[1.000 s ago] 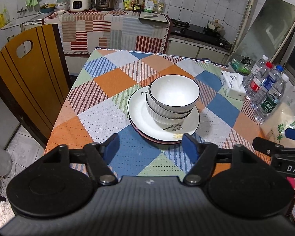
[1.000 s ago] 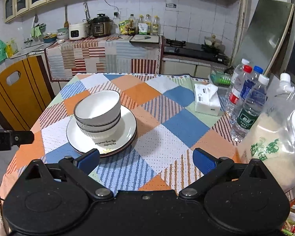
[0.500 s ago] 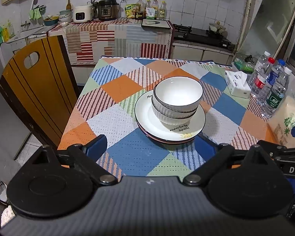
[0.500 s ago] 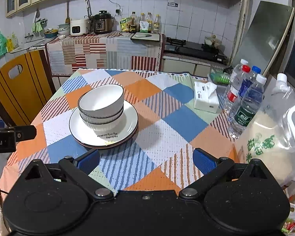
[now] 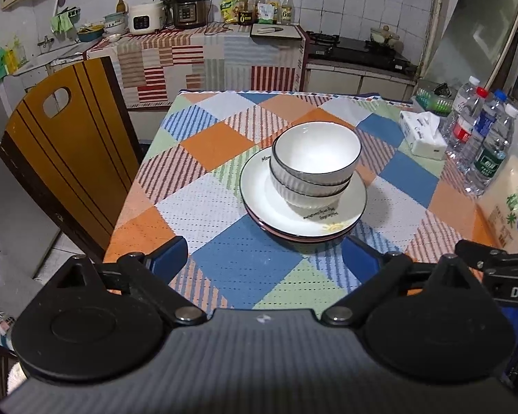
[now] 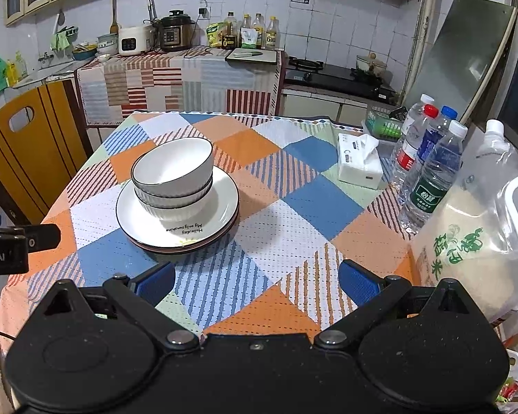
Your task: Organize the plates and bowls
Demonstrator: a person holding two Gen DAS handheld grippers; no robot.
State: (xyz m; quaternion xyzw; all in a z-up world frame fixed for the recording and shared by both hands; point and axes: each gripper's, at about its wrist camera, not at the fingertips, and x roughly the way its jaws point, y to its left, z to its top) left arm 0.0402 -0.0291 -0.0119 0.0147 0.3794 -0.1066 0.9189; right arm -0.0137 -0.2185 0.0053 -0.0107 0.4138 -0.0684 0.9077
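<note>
bowls (image 5: pixel 316 158) sit nested on stacked plates (image 5: pixel 304 207) mid-table, likely finished; left gripper (image 5: pixel 264 258) and right gripper (image 6: pixel 257 281) both spread, empty.

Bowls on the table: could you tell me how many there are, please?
2: the upper bowl nests in the lower bowl, both on the stacked plates. More could be hidden between.

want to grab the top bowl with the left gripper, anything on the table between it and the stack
Nothing visible: only bare tablecloth lies between the open left gripper and the top bowl stacked on the plates.
</note>
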